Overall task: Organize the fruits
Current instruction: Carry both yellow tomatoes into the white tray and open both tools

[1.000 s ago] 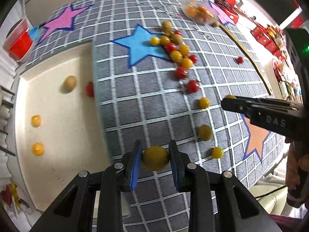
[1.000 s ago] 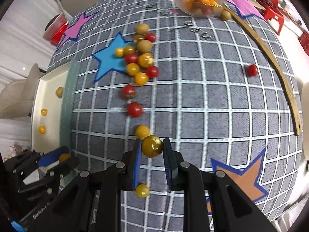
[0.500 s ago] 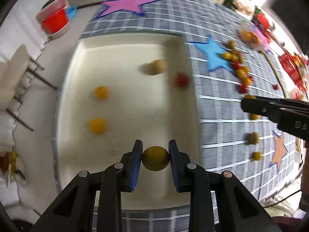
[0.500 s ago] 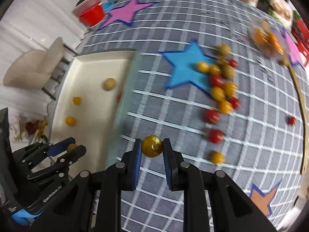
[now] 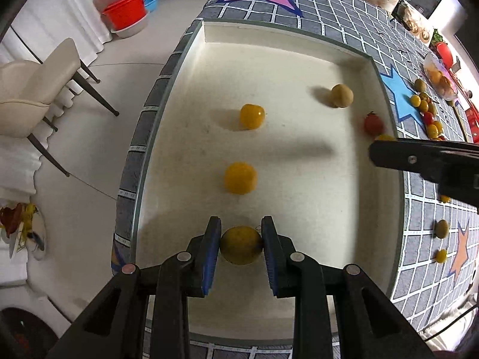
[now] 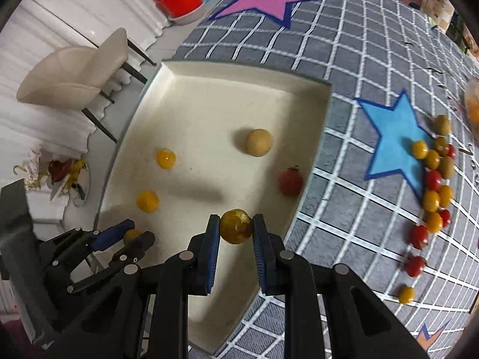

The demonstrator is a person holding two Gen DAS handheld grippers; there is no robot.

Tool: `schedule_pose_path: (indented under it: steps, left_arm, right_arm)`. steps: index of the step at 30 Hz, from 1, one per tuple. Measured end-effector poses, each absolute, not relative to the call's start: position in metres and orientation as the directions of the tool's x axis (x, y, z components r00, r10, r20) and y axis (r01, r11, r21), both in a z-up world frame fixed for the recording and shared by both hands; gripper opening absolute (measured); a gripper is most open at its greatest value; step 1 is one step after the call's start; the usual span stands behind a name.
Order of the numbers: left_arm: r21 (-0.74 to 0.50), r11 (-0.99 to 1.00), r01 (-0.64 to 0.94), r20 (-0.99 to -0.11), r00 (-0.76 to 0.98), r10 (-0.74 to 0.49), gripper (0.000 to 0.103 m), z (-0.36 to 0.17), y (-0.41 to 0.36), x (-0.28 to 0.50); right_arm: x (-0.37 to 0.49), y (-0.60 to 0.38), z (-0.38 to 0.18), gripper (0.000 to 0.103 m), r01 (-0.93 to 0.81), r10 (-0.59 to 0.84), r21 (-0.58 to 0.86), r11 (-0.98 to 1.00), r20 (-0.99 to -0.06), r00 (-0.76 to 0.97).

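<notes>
Pinched between blue pads, a dull yellow fruit (image 5: 241,245) sits in the left gripper (image 5: 241,246) low over the near end of the cream tray (image 5: 287,34) — presumably so it can be let go without rolling far. The right gripper (image 6: 236,230) clamps an olive-yellow fruit (image 6: 236,229) above the tray's right side, apart from its partner. Four fruits already lie inside: two orange ones (image 5: 240,178), a tan one (image 5: 341,95), a red tomato (image 5: 373,123). Beyond, on the checked counter (image 6: 359,45), the unsorted cluster (image 6: 434,179) waits by the blue star (image 6: 392,140).
</notes>
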State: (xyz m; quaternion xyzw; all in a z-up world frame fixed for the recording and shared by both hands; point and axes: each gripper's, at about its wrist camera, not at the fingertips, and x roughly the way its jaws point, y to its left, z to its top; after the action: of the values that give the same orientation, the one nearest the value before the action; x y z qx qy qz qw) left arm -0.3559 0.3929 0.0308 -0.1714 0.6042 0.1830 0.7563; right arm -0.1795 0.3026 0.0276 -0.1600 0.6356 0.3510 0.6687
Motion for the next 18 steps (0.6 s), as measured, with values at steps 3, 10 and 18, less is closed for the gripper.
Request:
schedule_pose_path:
  steps: [3,10,18]
  left_arm:
    - [-0.044,0.875,-0.481,-0.974,0.214,0.069,0.029,0.028,0.392,-0.356]
    - [-0.025,0.877,-0.48,-0.969,0.228,0.098,0.029,0.025,0.39,-0.354]
    - [0.005,0.889,-0.458,-0.967,0.225,0.122,0.037,0.026,0.384,-0.353]
  right_arm:
    - [-0.18,0.311,0.02,0.023,-0.682,0.254,0.222,0.697,-0.966,-0.055]
    - [-0.178,0.322,0.001,0.024,-0.698,0.258,0.22,0.682,-0.965,-0.052]
    - [-0.176,0.325,-0.008,0.024,-0.669,0.28,0.238,0.704,-0.959,-0.046]
